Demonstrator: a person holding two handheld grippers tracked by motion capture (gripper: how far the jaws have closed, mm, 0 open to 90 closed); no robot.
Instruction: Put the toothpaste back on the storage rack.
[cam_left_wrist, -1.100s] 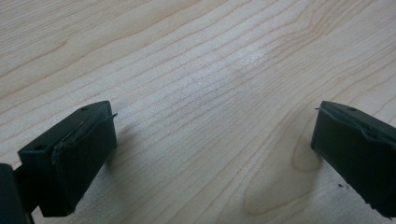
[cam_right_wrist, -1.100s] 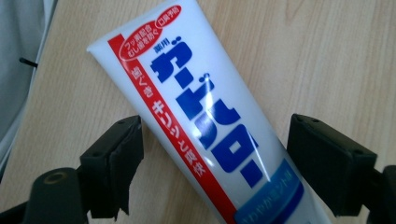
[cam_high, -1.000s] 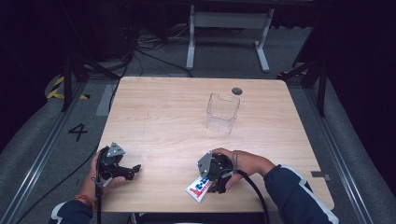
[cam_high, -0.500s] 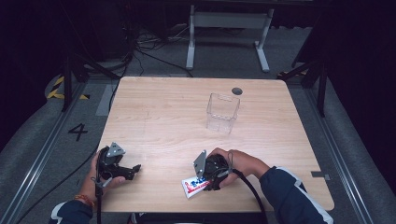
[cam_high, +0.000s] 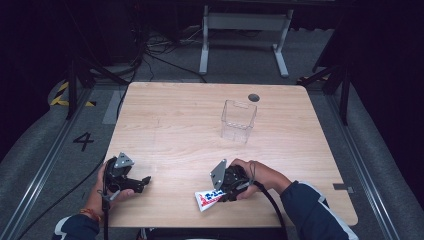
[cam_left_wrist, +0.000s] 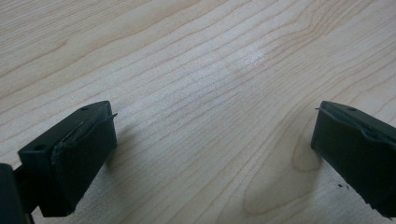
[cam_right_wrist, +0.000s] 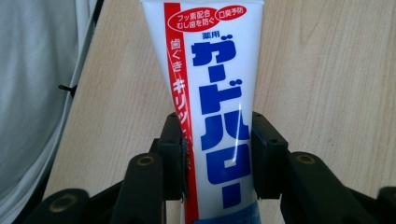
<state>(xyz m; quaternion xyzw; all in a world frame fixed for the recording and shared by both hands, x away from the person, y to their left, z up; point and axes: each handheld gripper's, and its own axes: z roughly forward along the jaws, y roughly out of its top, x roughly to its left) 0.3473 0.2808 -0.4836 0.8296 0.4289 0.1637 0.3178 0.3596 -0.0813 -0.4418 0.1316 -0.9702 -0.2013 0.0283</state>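
Note:
A white toothpaste tube (cam_right_wrist: 210, 93) with blue and red print runs away from my right gripper (cam_right_wrist: 217, 154), whose two jaws press on its sides. In the high view the toothpaste tube (cam_high: 207, 199) lies near the table's front edge, pointing front-left out of the right gripper (cam_high: 220, 192). My left gripper (cam_high: 142, 182) rests at the front left of the table (cam_high: 175, 130), jaws apart. In the left gripper view the left gripper (cam_left_wrist: 212, 144) has bare wood between its wide-set jaws.
A clear plastic box (cam_high: 238, 121) stands upright on the far right half of the table. A dark round hole (cam_high: 253, 97) sits near the far edge. A metal stand (cam_high: 245, 35) and cables lie on the floor beyond.
My right gripper has moved left along the front edge with the tube in it, and turned a little. The left gripper has stayed put.

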